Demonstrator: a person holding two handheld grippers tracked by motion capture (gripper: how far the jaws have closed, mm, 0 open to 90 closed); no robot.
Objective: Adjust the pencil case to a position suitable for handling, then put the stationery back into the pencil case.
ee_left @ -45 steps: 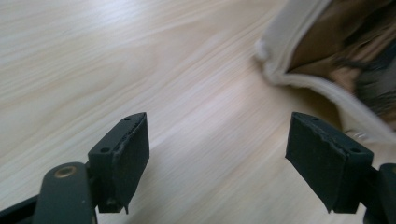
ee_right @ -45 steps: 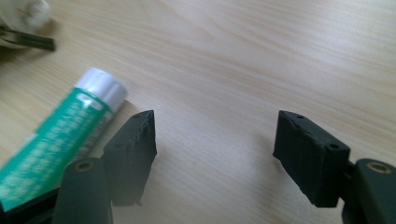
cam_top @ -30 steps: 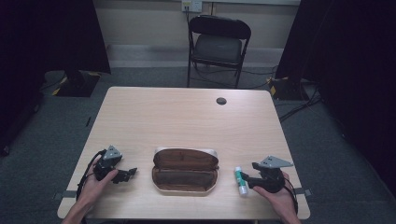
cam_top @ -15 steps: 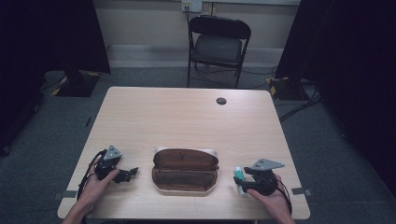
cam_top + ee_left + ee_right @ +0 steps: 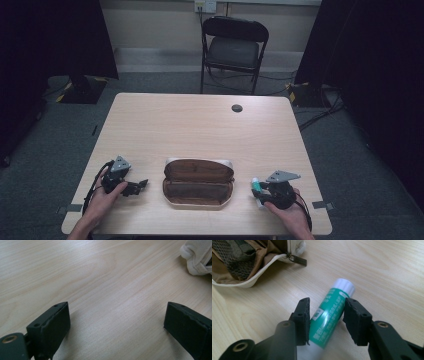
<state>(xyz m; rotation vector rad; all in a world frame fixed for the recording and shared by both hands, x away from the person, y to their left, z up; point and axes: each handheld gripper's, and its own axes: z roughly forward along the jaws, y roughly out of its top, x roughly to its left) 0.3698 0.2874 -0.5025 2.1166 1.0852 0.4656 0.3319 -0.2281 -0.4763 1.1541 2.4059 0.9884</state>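
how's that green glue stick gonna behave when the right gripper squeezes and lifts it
The green glue stick is a smooth round tube lying on its side on the table, so it would probably roll if nudged. Its glossy plastic may slip against the pads. It looks small and rigid, likely light. The right gripper has just been closing around it; the left pad seems to touch it, the right shows a gap.

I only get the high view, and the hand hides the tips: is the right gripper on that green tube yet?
Observer: The right gripper has a jaw on each side of the green tube and has just been closing. Both pads sit at its sides, but I cannot tell if they press.
Operator: Is the tube lifted?
Observer: No, it lies on the table, white cap pointing away from the gripper.
Operator: Anything in the left gripper?
Observer: The left gripper is wide open over bare wood, with nothing between the jaws.
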